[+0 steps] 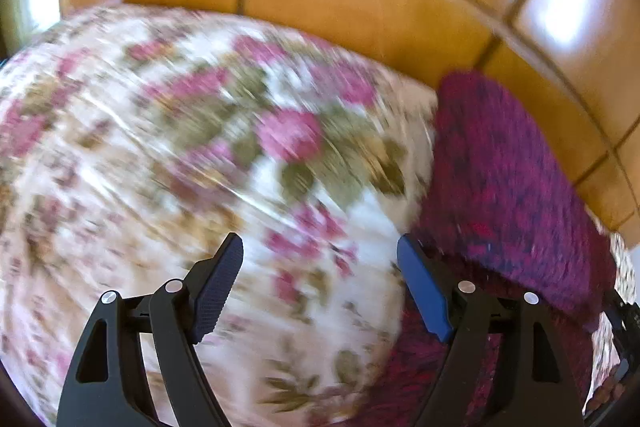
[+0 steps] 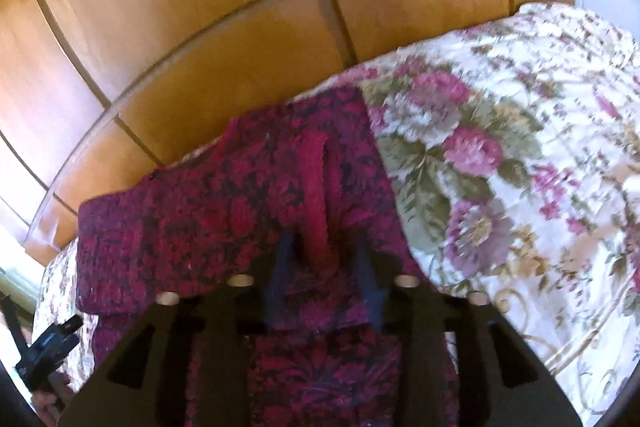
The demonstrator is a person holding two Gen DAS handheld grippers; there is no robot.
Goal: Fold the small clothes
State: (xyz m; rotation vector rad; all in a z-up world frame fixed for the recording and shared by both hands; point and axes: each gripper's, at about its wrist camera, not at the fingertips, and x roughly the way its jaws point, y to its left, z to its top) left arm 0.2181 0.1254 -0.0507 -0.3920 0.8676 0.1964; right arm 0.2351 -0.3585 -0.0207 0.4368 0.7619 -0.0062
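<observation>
Orange tiled floor [image 1: 360, 7] beyond floral bedspread [image 1: 200, 147].

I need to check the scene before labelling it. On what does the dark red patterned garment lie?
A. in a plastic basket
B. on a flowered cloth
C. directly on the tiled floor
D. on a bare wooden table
B: the dark red garment rests on the flowered cloth, and the tiled floor shows beyond it.

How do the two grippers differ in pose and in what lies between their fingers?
The left gripper stands wide open over the floral cover, nothing between its fingers; the right gripper is narrower, with a raised fold of the red garment between its fingers. The left is beside the garment; the right is over it. Both point downward, with dark blue pads.
</observation>
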